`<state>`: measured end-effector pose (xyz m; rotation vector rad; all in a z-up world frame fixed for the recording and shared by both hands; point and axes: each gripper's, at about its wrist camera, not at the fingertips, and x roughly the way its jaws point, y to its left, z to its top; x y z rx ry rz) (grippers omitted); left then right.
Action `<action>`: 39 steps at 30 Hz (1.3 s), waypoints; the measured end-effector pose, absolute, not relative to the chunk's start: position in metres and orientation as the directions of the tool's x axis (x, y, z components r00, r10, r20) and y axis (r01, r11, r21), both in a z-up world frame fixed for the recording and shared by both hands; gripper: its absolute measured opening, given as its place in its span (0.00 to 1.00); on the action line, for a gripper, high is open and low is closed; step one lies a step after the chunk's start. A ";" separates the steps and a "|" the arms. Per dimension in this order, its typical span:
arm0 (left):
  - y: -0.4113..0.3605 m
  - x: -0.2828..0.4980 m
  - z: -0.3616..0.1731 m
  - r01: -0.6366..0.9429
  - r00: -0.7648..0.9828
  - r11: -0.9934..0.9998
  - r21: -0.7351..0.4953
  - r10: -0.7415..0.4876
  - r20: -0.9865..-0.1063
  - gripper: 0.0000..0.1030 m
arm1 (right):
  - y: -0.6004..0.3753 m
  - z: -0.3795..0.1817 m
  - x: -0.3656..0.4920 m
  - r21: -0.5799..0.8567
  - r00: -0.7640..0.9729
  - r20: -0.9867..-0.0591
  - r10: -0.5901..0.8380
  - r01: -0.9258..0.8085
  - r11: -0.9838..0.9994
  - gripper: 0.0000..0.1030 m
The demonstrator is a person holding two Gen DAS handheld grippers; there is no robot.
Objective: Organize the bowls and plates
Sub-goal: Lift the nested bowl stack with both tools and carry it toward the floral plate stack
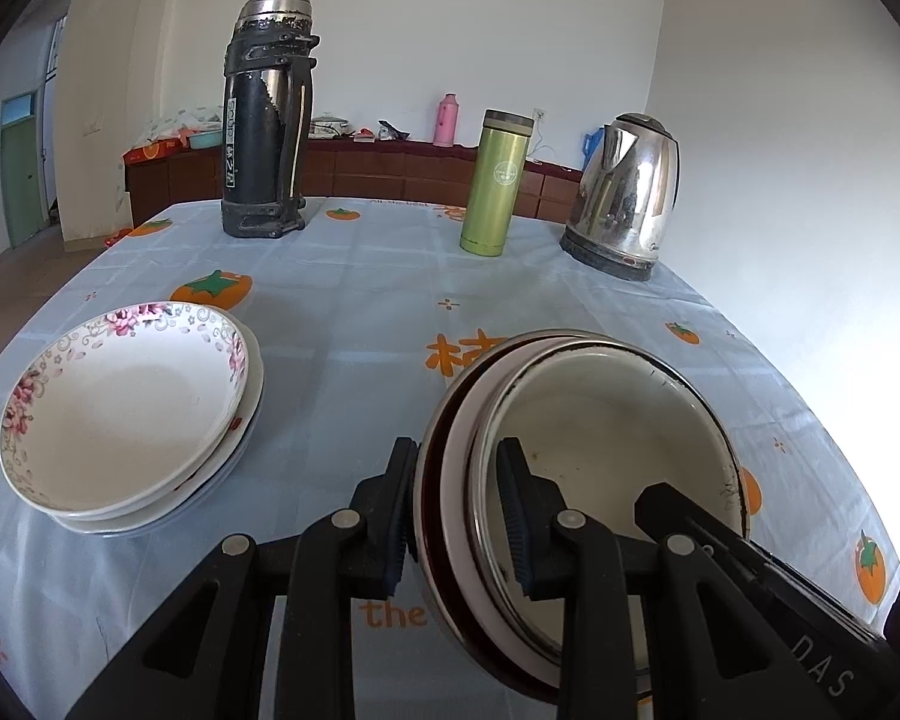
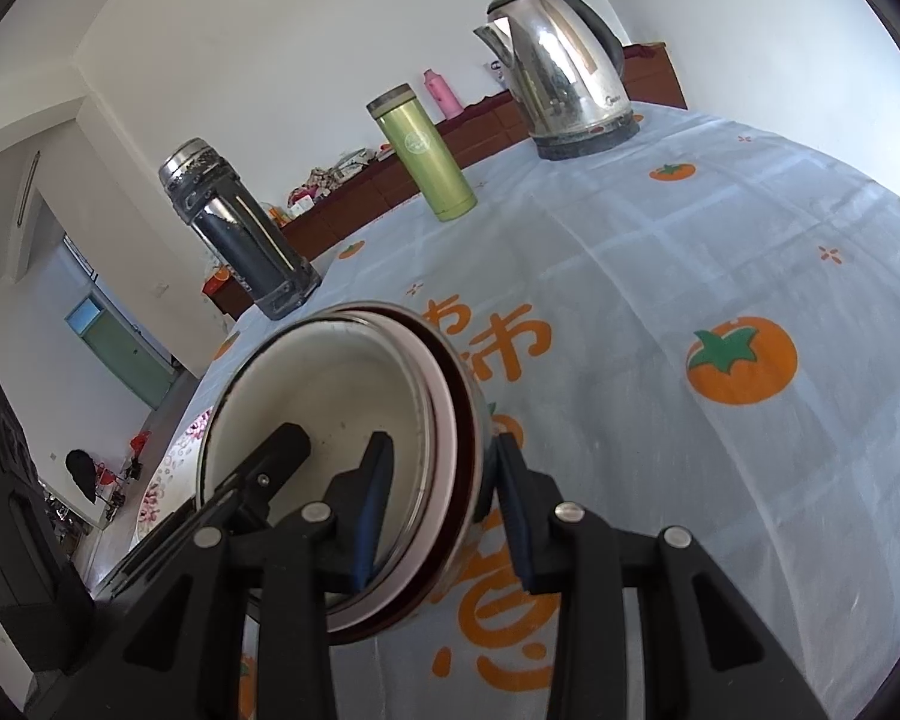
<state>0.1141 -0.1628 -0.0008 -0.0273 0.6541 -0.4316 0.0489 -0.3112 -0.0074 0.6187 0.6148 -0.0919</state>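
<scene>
**Nested bowls held at both rims, plate stack alongside**

Bowls: one nested stack of bowls (image 1: 600, 438), about three by the rims showing — a white enamel bowl innermost, a pinkish one, a steel one outermost. It sits tilted, right of centre on the tabletop (image 1: 360, 276); whether it is lifted clear cannot be told.

Plates: one stack of floral plates (image 1: 126, 414), three or so, to the left of the bowls and apart from them.

Vessels at the far edge: one black thermos (image 1: 267, 120), one green tumbler (image 1: 497, 183), one steel kettle (image 1: 624, 198).

Left gripper (image 1: 459, 516): fingers narrowly parted, closed across the stack's left rim, one pad inside, one outside.

Right gripper (image 2: 441, 516): fingers likewise clamped over the opposite rim.

Surface: pale blue cloth printed with orange persimmons and lettering.

Room: white walls, a dark wooden cabinet (image 1: 390, 171) carrying one pink flask (image 1: 446, 119), a green door (image 1: 21, 186) at left.
</scene>
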 end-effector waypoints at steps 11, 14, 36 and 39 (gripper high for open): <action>-0.156 0.102 0.003 0.394 0.717 0.907 -0.145 -0.403 -0.569 0.29 | -0.304 -0.006 0.036 0.535 0.829 -0.550 0.102 0.256 0.805 0.34; -0.154 0.100 0.003 0.395 0.719 0.907 -0.143 -0.403 -0.567 0.29 | -0.302 -0.006 0.033 0.542 0.830 -0.548 0.104 0.257 0.800 0.34; -0.142 0.086 0.008 0.426 0.719 0.894 -0.137 -0.426 -0.549 0.29 | -0.292 -0.006 0.017 0.561 0.843 -0.530 0.091 0.268 0.783 0.34; -0.139 0.084 0.009 0.428 0.722 0.894 -0.134 -0.427 -0.544 0.29 | -0.291 -0.006 0.015 0.567 0.844 -0.528 0.095 0.266 0.779 0.34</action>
